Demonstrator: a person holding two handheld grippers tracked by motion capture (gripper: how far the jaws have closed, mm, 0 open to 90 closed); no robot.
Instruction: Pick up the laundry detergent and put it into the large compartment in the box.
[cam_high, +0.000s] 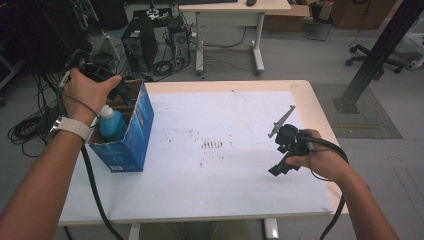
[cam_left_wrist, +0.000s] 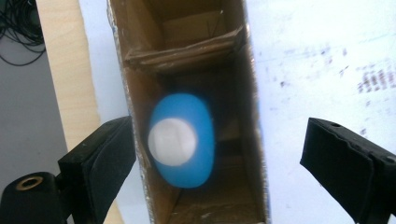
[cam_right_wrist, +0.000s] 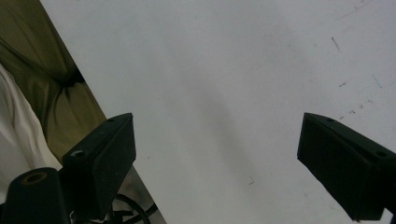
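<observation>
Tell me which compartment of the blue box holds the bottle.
The compartment nearer the person: the blue bottle with its white cap stands there. The one beyond the cardboard divider of the blue box looks empty.

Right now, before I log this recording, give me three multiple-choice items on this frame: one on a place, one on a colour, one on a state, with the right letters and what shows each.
1. Where is the blue bottle?
A. inside the blue box
B. on the bare table beside the box
C. between the right gripper's jaws

2. What colour is the bottle's cap?
A. red
B. white
C. black

3. How do the left gripper's jaws stand?
A. shut on the bottle
B. shut on the box's wall
C. open, above the box, touching nothing

Answers:
1 A: the left gripper view looks down into the cardboard compartment with the bottle standing in it.
2 B: the round top shows white against the blue body.
3 C: both black jaws stand wide apart, with box and bottle below them.
</observation>
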